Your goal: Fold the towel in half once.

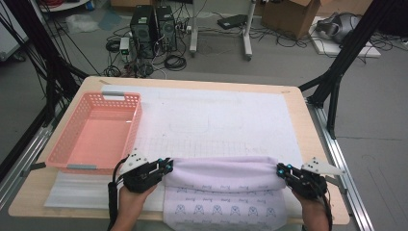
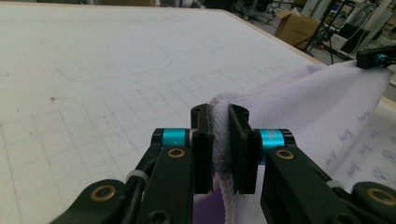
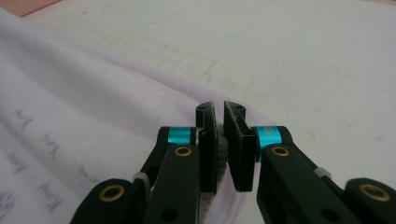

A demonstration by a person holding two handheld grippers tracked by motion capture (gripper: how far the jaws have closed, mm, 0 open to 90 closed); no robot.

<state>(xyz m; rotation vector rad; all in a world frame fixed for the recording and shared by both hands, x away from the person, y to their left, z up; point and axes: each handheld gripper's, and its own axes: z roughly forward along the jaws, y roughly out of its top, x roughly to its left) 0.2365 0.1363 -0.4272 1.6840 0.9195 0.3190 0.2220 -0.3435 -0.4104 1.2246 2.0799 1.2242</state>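
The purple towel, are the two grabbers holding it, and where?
Yes. The left gripper pinches the towel at its left corner, and the right gripper pinches its right corner.

We hold the towel point(image 1: 223, 185) at the table's point(image 1: 293, 98) near edge — left gripper point(image 1: 166, 166) and right gripper point(image 1: 280, 170) at its ends — basket point(image 1: 96, 130) behind-left.

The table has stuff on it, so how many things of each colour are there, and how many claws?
Pale purple printed cloth towel: 1
Pink plastic basket: 1
White gridded mat: 1
Black claws: 2, the left claw and the right claw, each shut on a corner of the towel
Total: 5
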